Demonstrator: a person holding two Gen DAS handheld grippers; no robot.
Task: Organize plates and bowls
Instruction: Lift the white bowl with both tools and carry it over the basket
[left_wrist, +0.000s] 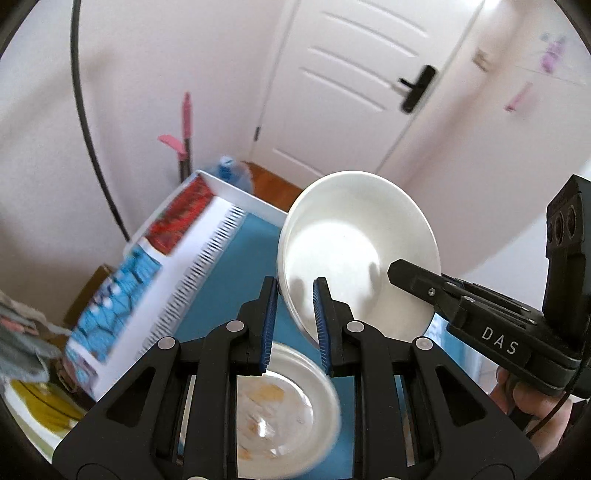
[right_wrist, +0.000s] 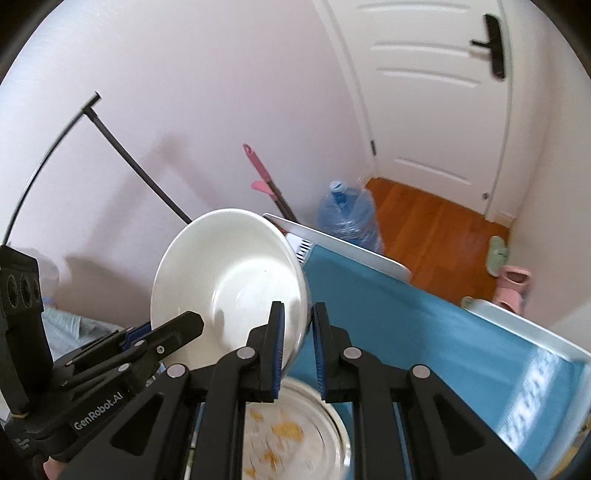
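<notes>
A white bowl (left_wrist: 354, 251) is held tilted in the air by both grippers. My left gripper (left_wrist: 295, 317) is shut on its left rim. My right gripper (right_wrist: 299, 336) is shut on its right rim; the bowl (right_wrist: 229, 280) fills the left of the right wrist view. Each gripper shows in the other's view, the right gripper (left_wrist: 413, 280) and the left gripper (right_wrist: 177, 328). Below lies a white plate (left_wrist: 288, 410) with yellow food crumbs, on a blue table mat; it also shows in the right wrist view (right_wrist: 295, 435).
A white dish rack (left_wrist: 192, 273) with red and blue cloths stands on the left of the blue mat (left_wrist: 236, 266). A white tray edge (right_wrist: 517, 325) lies right. A water jug (right_wrist: 351, 218), mop, slippers (right_wrist: 513, 280) and door stand beyond the table.
</notes>
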